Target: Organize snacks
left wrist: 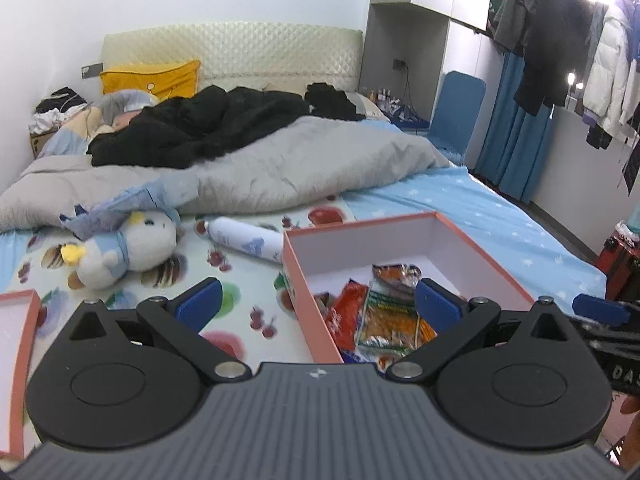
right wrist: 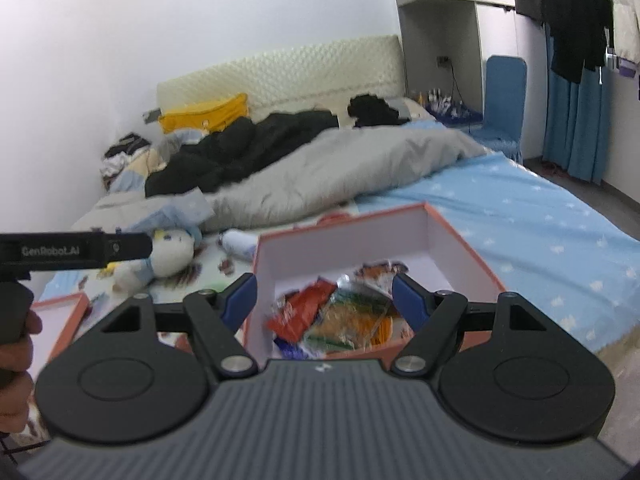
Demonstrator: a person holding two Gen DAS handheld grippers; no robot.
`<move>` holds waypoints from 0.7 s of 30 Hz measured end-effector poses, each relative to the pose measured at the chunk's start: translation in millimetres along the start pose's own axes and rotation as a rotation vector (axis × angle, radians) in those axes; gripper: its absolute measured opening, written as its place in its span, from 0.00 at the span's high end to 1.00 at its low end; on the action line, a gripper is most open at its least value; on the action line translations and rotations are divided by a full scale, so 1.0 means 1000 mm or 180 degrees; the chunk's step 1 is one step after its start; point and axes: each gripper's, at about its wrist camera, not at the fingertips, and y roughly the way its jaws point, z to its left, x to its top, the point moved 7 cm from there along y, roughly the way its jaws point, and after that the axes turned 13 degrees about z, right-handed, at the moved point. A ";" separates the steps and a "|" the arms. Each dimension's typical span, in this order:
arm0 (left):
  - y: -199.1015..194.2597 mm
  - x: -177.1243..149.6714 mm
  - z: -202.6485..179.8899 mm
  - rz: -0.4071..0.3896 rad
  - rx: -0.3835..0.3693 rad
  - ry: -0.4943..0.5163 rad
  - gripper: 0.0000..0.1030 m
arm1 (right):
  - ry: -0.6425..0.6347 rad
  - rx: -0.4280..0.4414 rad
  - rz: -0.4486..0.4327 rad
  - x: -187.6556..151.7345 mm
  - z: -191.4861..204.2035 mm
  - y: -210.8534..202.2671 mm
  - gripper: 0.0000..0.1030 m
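Blue-padded fingers fill the foreground: the left tool (left wrist: 318, 304) has its jaws spread wide, nothing between the pads, hovering over the near left corner of the box (left wrist: 484, 258). One blue pad (left wrist: 200, 300) hangs over the fruit-print sheet (left wrist: 240, 276) outside the box, the other over the packets inside. Nothing is pinched, and the pads touch nothing that I can make out.

Over to the right tool (right wrist: 324, 300), and it's the same story: jaws well apart, empty, poised above the near edge of the box (right wrist: 468, 244). Its left pad sits outside the box's left wall, its right pad over the snacks. The picture is blurred here, so fine contact is hard to judge, but no packet sits between the pads.

And the snacks: they lie in the open pink-rimmed box on the bed. A red packet (left wrist: 347, 312) rests along the left wall, a clear packet with orange and green print (left wrist: 390, 320) just beside it, and another orange packet (left wrist: 396, 274) behind them toward the middle of the box.

Outside the box, a white bottle (left wrist: 244, 240) lies on its side just past the left wall, a plush toy (left wrist: 128, 248) farther left, and the box lid (left wrist: 22, 320) at the far left edge. A grey duvet (left wrist: 280, 168) is bunched up behind.
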 end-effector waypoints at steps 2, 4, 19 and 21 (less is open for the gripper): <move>0.002 -0.008 -0.003 0.0046 0.0001 -0.0020 0.00 | 0.0050 -0.0037 0.0031 -0.004 -0.005 0.001 0.26; 0.005 -0.015 -0.005 0.0083 0.0003 -0.0044 0.00 | 0.0056 -0.0093 0.0044 -0.008 -0.007 0.001 0.26; 0.010 -0.027 -0.003 0.0211 0.0065 -0.0069 0.00 | 0.0090 -0.0054 0.0148 -0.022 -0.006 0.005 0.26; 0.010 -0.027 -0.002 0.0214 0.0039 -0.0100 0.00 | 0.0133 -0.0038 0.0155 -0.021 -0.005 0.004 0.26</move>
